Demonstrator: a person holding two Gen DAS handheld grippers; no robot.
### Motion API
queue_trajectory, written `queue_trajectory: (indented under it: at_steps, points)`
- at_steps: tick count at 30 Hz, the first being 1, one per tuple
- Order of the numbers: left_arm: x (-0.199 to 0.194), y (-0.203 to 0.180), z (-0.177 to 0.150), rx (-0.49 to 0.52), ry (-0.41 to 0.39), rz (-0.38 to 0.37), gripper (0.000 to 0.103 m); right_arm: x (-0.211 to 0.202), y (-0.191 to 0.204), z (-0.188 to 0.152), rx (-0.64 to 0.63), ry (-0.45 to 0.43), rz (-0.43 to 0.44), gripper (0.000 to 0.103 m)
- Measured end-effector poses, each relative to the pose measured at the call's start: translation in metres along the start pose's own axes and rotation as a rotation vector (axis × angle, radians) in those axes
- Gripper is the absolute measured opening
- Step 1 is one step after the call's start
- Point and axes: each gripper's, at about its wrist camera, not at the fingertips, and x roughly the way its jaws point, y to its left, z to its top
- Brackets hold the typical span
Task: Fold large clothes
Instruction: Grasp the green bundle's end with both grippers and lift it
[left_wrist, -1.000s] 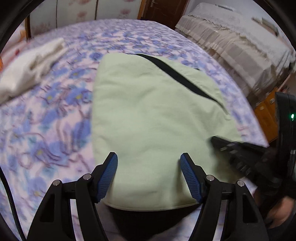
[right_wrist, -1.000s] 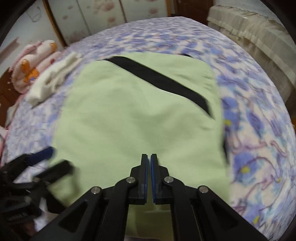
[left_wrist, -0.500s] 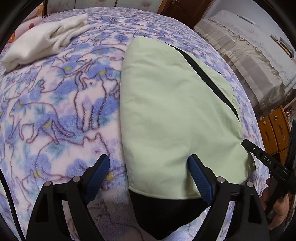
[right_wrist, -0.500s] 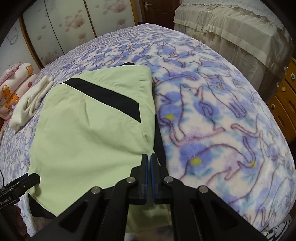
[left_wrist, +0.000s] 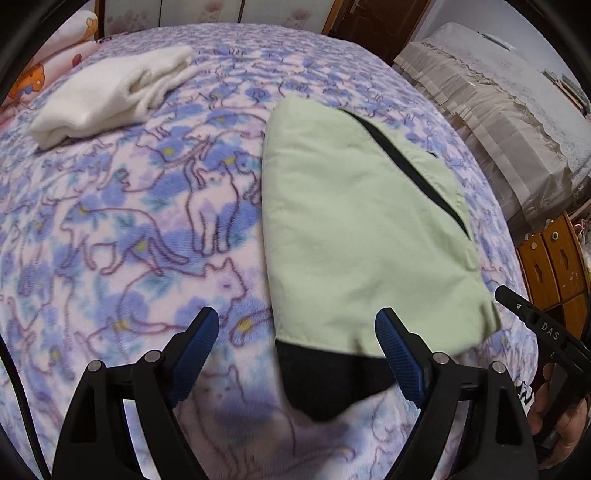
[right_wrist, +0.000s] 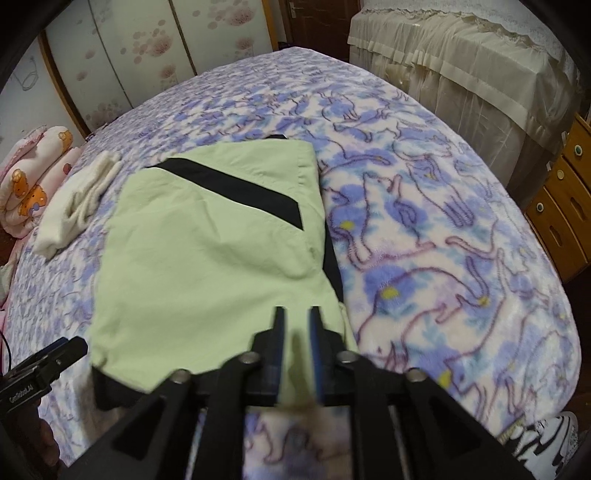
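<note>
Nearest you, your left gripper (left_wrist: 295, 354) stands spread wide over the near black hem, pads clear of the cloth, pointing steeply down. Your right gripper (right_wrist: 295, 332) has just been parting its jaws to a narrow gap above the near right corner; nothing looks pinched. The green garment (right_wrist: 207, 258) lies folded flat on the cat-print blanket (right_wrist: 443, 258). It's light, soft and limp, so pinch all layers at the near corners. Farther off lies a white folded cloth (left_wrist: 110, 96)
</note>
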Motion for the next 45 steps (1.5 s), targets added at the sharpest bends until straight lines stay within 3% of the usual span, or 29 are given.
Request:
queue_trajectory:
  at_steps: [1, 2, 9, 13, 28, 36, 45]
  points:
    - [-0.008, 0.0, -0.002, 0.002, -0.003, -0.001, 0.088, -0.005, 0.001, -0.001, -0.002, -0.001, 0.002, 0.033]
    - [-0.014, 0.0, -0.004, 0.004, -0.005, -0.003, 0.089, -0.013, 0.003, -0.004, -0.003, -0.003, 0.007, 0.036]
    - [-0.058, -0.002, -0.02, 0.012, -0.018, -0.006, 0.095, -0.05, 0.015, -0.019, -0.037, -0.001, 0.045, 0.038]
    - [-0.076, -0.005, -0.025, 0.014, -0.028, -0.009, 0.096, -0.067, 0.021, -0.023, -0.065, -0.013, 0.061, 0.053]
    - [-0.108, -0.013, -0.016, 0.039, -0.086, 0.018, 0.096, -0.091, 0.021, -0.015, -0.15, -0.034, 0.057, 0.062]
    - [-0.086, -0.013, -0.007, 0.042, -0.023, -0.003, 0.096, -0.079, -0.003, -0.002, -0.106, -0.028, 0.119, 0.065]
    - [-0.022, -0.011, -0.001, 0.013, 0.102, -0.105, 0.096, -0.011, -0.042, 0.009, 0.014, 0.144, 0.224, 0.065]
